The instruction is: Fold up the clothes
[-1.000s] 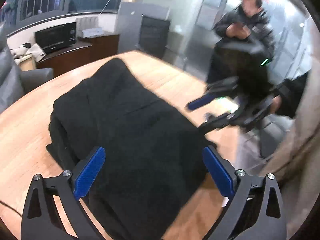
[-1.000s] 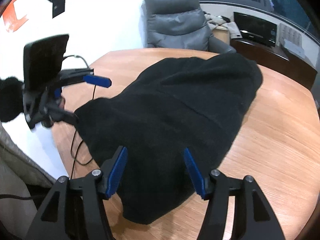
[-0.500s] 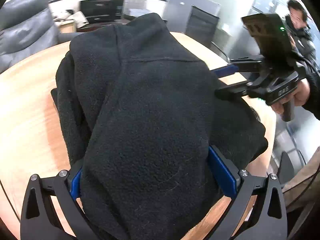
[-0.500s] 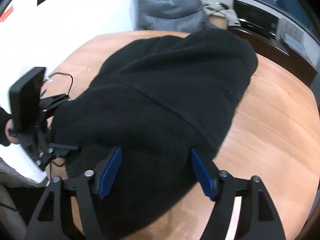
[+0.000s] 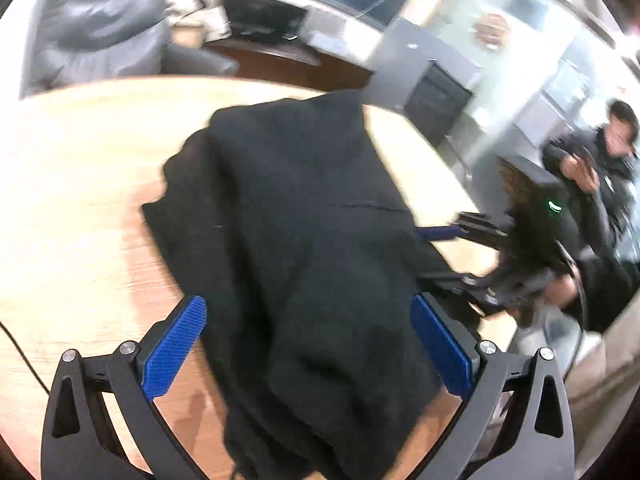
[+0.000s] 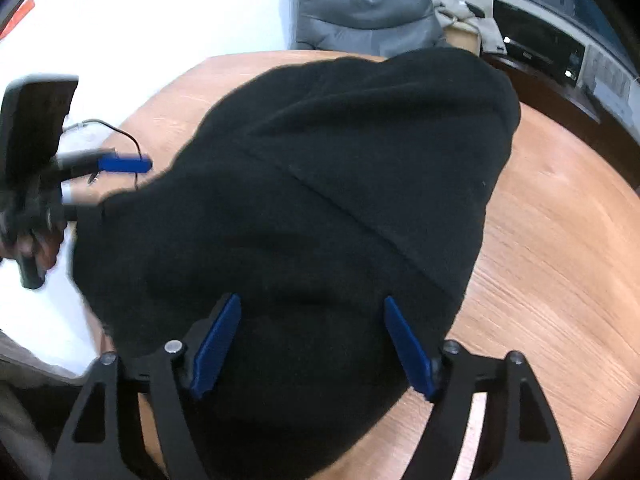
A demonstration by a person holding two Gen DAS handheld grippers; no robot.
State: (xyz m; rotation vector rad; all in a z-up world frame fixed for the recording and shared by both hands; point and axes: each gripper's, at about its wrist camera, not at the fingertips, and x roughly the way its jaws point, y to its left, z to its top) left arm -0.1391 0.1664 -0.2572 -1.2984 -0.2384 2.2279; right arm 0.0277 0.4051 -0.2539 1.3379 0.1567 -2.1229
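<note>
A black fleece garment (image 5: 304, 216) lies in a folded heap on the round wooden table (image 5: 80, 200). My left gripper (image 5: 308, 344) stands open over its near end, the blue pads wide on either side of the cloth. In the right wrist view the same garment (image 6: 320, 200) fills the middle, and my right gripper (image 6: 312, 344) is open just above its near edge, pads apart with cloth between them. Each gripper shows in the other's view at the garment's side: the right one's blue finger (image 5: 438, 233) and the left one's blue finger (image 6: 124, 164).
A grey armchair (image 6: 364, 4) stands behind the table, and a low cabinet (image 5: 276, 56) carries a black device. A person in dark clothes (image 5: 608, 164) stands at the far right. A thin black cable (image 6: 120, 136) lies near the table's edge.
The left gripper has rolled and drawn back; the cloth that bulged between its pads now lies flatter. The right gripper's jaws widened and it sank closer to the garment.
</note>
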